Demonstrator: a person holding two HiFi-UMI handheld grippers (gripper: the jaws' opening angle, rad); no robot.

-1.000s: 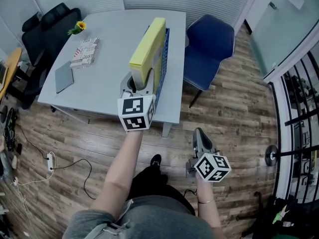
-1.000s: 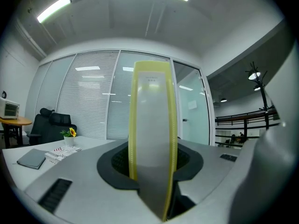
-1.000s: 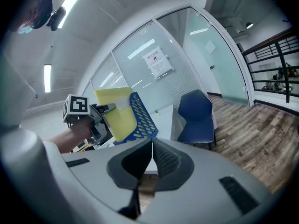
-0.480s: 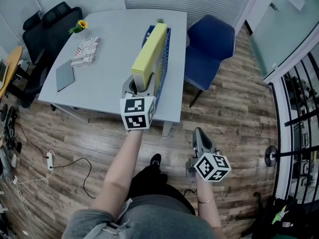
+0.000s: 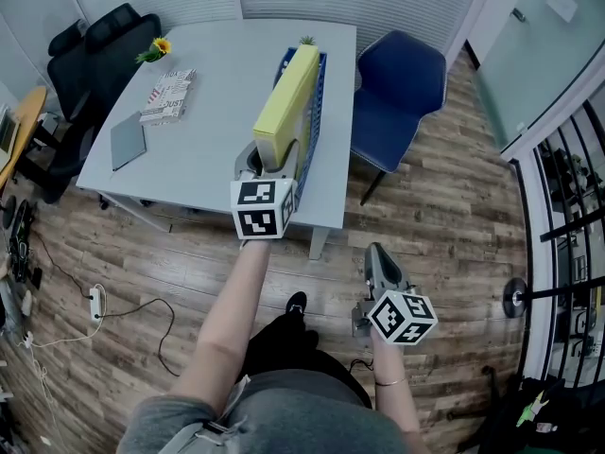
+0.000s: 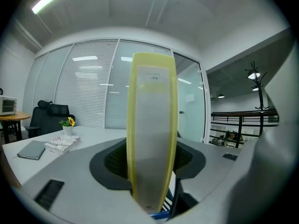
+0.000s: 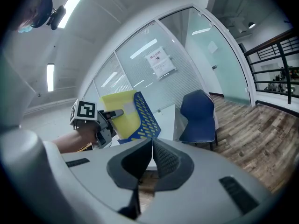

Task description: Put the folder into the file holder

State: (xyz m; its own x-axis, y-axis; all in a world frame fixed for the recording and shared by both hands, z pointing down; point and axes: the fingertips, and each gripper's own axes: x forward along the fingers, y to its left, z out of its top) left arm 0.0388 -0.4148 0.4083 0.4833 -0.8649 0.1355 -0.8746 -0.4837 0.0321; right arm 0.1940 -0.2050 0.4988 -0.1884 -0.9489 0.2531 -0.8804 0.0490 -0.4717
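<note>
A yellow folder (image 5: pixel 284 102) stands on edge inside the blue mesh file holder (image 5: pixel 314 112) at the near right of the grey table (image 5: pixel 208 93). My left gripper (image 5: pixel 269 159) is at the folder's near end. In the left gripper view the folder (image 6: pixel 152 125) rises between the two pads, which stand a little off its sides. The jaws have just been opening, with the folder still between them. A bit of the holder (image 6: pixel 161 212) shows below. My right gripper (image 5: pixel 378 265) hangs low over the floor, shut and empty (image 7: pixel 152 148); it looks towards the folder (image 7: pixel 122 115) and holder (image 7: pixel 145 120).
A blue chair (image 5: pixel 397 83) stands right of the table and a black chair (image 5: pixel 95 45) at its far left. On the table lie a printed booklet (image 5: pixel 168 96), a grey notebook (image 5: pixel 127 142) and a small sunflower pot (image 5: pixel 156 47). Cables run over the wooden floor at the left.
The folder has sunk from above the holder's rim down into the holder, and my left gripper has come down with it. The right gripper has stayed where it was.
</note>
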